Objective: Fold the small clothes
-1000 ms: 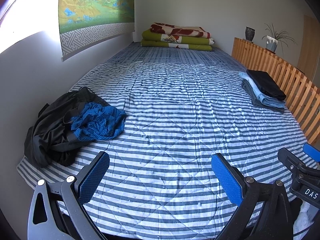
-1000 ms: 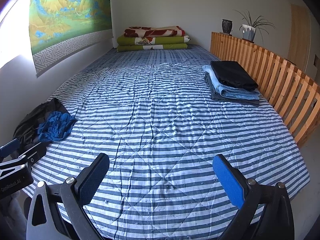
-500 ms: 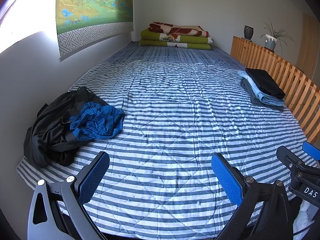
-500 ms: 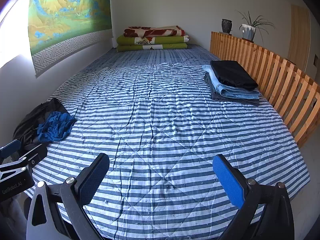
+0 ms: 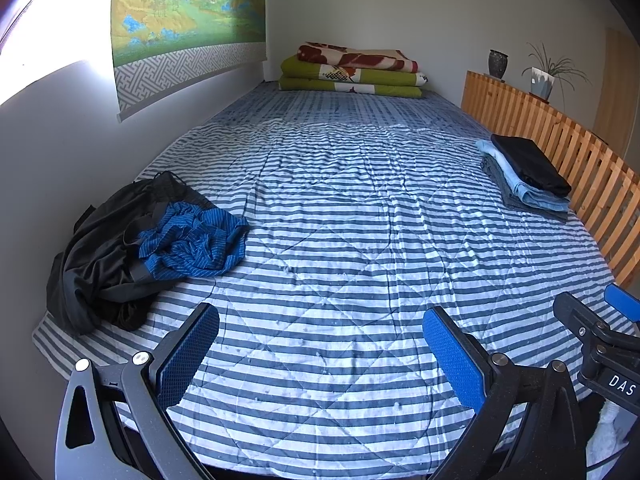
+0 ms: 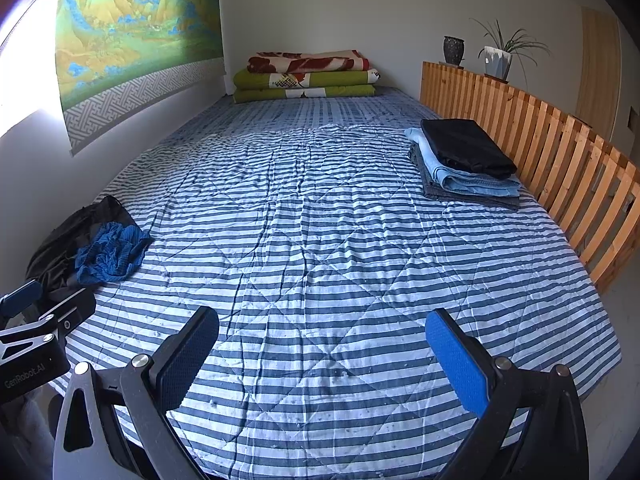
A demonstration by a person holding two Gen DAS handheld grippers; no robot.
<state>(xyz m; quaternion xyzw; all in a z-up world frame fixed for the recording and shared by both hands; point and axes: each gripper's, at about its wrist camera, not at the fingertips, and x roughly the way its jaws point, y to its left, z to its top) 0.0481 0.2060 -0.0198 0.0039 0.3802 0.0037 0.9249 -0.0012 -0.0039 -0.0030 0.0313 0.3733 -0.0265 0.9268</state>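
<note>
- The blue striped garment (image 5: 192,242) lies crumpled on top of a black garment (image 5: 100,256); together they make a loose heap at the near left edge of the striped quilt (image 5: 352,264), close against the wall (image 5: 48,160).
- From my left gripper (image 5: 320,354) the heap sits ahead and off to the left, near; from my right gripper (image 6: 322,356) it is far over to the left, well apart. I judge the left one the natural one to go for it.
- The blue piece is bunched with no clear long axis; the black one under it stretches roughly along the wall, from near edge to farther in.
- Across the bed, by the wooden slatted rail (image 6: 560,168), stands a folded stack (image 6: 466,164): black on top, light blue below, grey at the bottom. So some of the folding looks done, and the heap is what is left.
- Both my grippers hover low over the near edge of the quilt, pointing down the length of the bed, side by side.
- Both stand spread wide, blue pads far apart, nothing between them.
- The middle of the quilt between heap and stack is bare, which I take as the place to spread the next piece.
</note>
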